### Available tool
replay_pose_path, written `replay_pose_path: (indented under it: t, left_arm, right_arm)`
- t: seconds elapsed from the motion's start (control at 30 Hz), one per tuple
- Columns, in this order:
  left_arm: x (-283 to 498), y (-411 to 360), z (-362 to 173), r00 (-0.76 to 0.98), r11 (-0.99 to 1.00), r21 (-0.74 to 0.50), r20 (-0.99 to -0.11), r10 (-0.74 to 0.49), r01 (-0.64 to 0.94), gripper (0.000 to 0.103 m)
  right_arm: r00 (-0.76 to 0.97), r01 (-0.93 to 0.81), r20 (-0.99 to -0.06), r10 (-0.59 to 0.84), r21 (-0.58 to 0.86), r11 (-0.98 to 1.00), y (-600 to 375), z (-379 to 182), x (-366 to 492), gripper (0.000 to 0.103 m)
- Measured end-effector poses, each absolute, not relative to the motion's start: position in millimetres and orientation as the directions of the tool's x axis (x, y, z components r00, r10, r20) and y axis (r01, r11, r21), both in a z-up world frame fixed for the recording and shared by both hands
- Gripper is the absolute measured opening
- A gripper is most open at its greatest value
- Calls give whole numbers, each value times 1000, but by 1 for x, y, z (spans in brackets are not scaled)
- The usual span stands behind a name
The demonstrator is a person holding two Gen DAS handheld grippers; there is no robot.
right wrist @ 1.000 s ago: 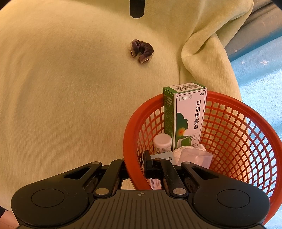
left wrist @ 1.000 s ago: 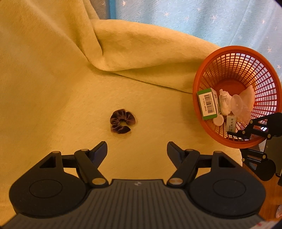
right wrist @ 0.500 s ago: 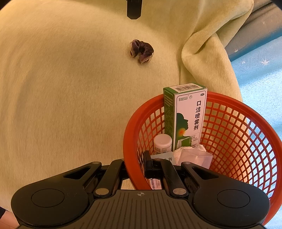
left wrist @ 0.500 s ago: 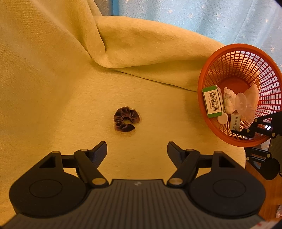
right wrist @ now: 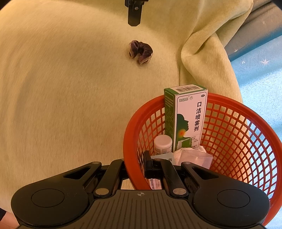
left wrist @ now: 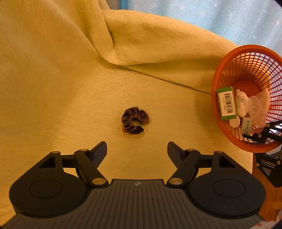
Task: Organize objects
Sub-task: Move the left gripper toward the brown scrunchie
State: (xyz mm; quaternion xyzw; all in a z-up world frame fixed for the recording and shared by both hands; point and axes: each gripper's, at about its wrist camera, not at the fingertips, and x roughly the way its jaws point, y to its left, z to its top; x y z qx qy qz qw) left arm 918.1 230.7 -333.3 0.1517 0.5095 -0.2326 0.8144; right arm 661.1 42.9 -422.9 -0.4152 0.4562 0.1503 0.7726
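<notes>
Yellow blanket (left wrist: 52, 79), rumpled into a fold at the far side, is covering the surface; blue starred cloth (left wrist: 220, 15) is lying beyond it.

Item: brown velvet scrunchie (left wrist: 134, 120), lying loose on the blanket, well apart from the basket.

Item: orange mesh basket (right wrist: 229, 112), holding a green-and-white spray box (right wrist: 188, 119), a small white jar (right wrist: 163, 145) and some clear and white pieces.

We are holding the left hand-held gripper (left wrist: 137, 149) with its jaws wide apart, just short of the scrunchie. The right hand-held gripper (right wrist: 135, 165) is clamped on the basket rim.

Handling: we are judging that the jaws should straddle the whole ring and press lightly into the soft blanket before closing, without pinching the fabric beneath.

Change: compared with a second ago, the scrunchie is sitting nearer the left jaws and more centred; the right grip is unchanged.
</notes>
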Motion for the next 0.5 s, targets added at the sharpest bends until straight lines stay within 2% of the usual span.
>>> replay_pose_path:
  t: [0.5]
  left_arm:
    - [940, 224, -345, 367, 858, 12, -907, -206, 513, 71]
  right_arm:
    - [532, -609, -834, -149, -498, 617, 46, -420, 666, 1]
